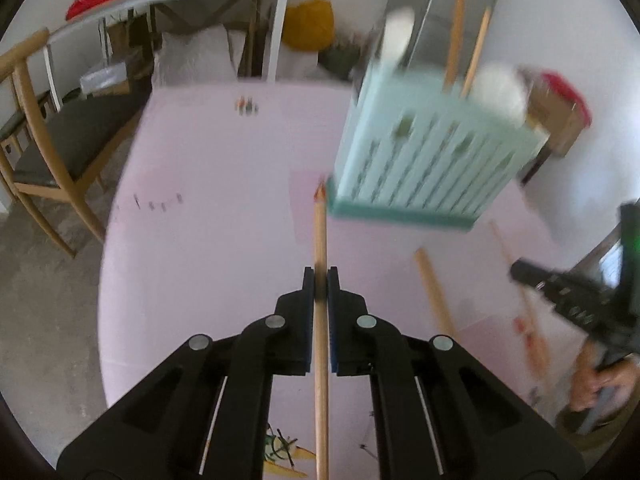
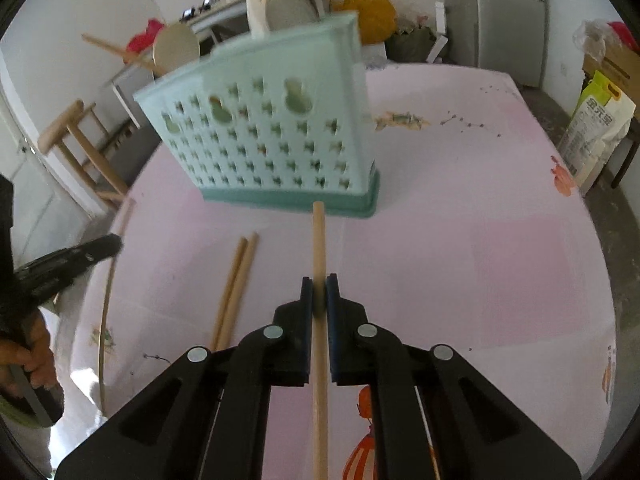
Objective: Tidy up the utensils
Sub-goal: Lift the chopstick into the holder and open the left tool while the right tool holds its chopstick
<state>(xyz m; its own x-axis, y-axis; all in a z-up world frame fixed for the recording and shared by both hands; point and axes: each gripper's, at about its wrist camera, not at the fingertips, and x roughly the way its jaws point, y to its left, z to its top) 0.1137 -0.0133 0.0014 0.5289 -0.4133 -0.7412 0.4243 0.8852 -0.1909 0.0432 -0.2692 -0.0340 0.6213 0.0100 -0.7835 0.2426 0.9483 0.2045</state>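
- Your left gripper (image 1: 320,280) is pinching one wooden chopstick (image 1: 320,240) lengthwise between its pads, with the painted tip pointing at the base of the mint-green utensil holder (image 1: 432,152).
- That holder stands upright on the pink tablecloth (image 1: 208,184), toward the far side of the table. It already carries a couple of wooden sticks and what look like pale spoons poking out of the top, so I judge the sorting partly done.
- Between your two hands, a pair of loose chopsticks (image 2: 234,288) lies side by side on the cloth, just short of the holder. A further thin stick (image 2: 106,304) lies near the table edge on the left of the right-wrist view. These are still to be collected.
- Your right gripper (image 2: 320,282) is likewise clamped on a second wooden stick (image 2: 319,240), whose blunt end points at the holder's darker base.
- Both held pieces are off the cloth but not yet over the holder's top. What I judge to remain is lifting and dropping them in, then the loose ones.
- The surface is a pink cloth with small printed figures and visible fold creases.
- Around the table you have a wooden chair (image 1: 44,152), a white-framed side table with a red bag, a yellow bag against the wall, a tall grey fridge (image 2: 508,16), and a rice sack (image 2: 596,128) on the right.
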